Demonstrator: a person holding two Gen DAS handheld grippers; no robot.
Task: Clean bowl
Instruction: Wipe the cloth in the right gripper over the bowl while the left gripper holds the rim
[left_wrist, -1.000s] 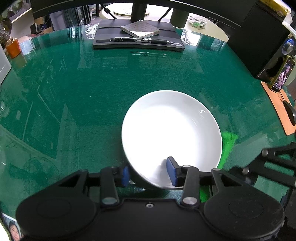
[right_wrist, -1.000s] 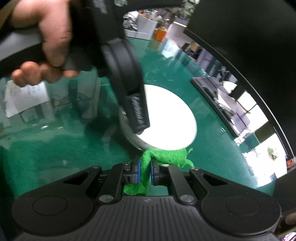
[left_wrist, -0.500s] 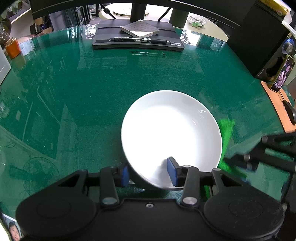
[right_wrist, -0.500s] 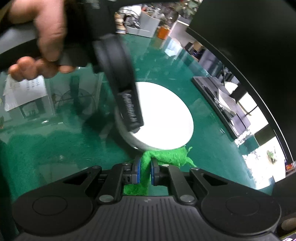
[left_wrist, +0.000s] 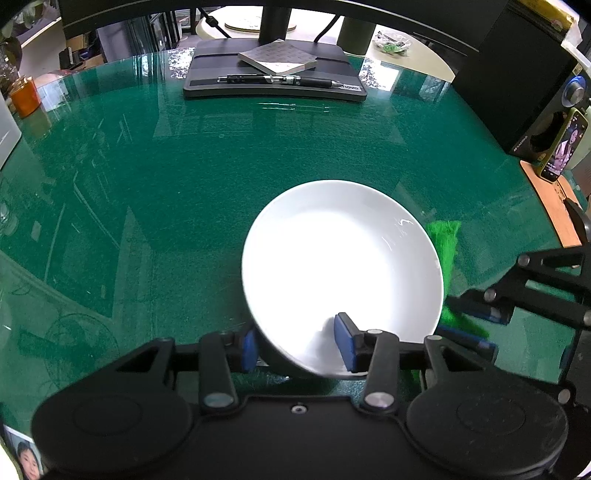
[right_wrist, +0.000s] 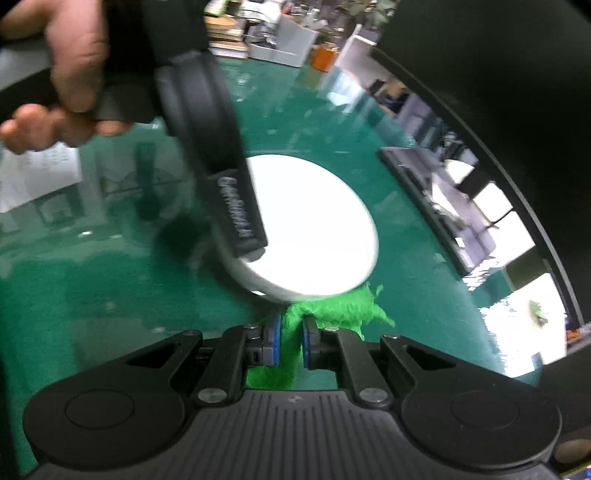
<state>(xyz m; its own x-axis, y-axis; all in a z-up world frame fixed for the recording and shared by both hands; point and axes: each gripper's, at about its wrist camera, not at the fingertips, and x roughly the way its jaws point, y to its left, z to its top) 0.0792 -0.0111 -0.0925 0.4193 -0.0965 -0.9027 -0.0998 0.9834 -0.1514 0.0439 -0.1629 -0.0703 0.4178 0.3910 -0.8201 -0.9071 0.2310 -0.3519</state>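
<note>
While both grippers work at the tabletop (left_wrist: 221, 177):
Left gripper (left_wrist: 297, 345): fingers clamp round white ceramic bowl's (left_wrist: 343, 266) near rim.
Right gripper (right_wrist: 290, 345): fingers, just easing apart, pinch bright green fuzzy cloth (right_wrist: 332, 308) against the bowl's edge.

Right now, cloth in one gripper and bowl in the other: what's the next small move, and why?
Probably lift the right gripper and carry the green cloth over the rim into the white bowl. The cloth hangs pinched between its pads, outside the bowl by the near edge, so no wiping has begun. The left gripper straddles the bowl's rim, one pad inside and one outside, which should steady it for the first wipe.
</note>
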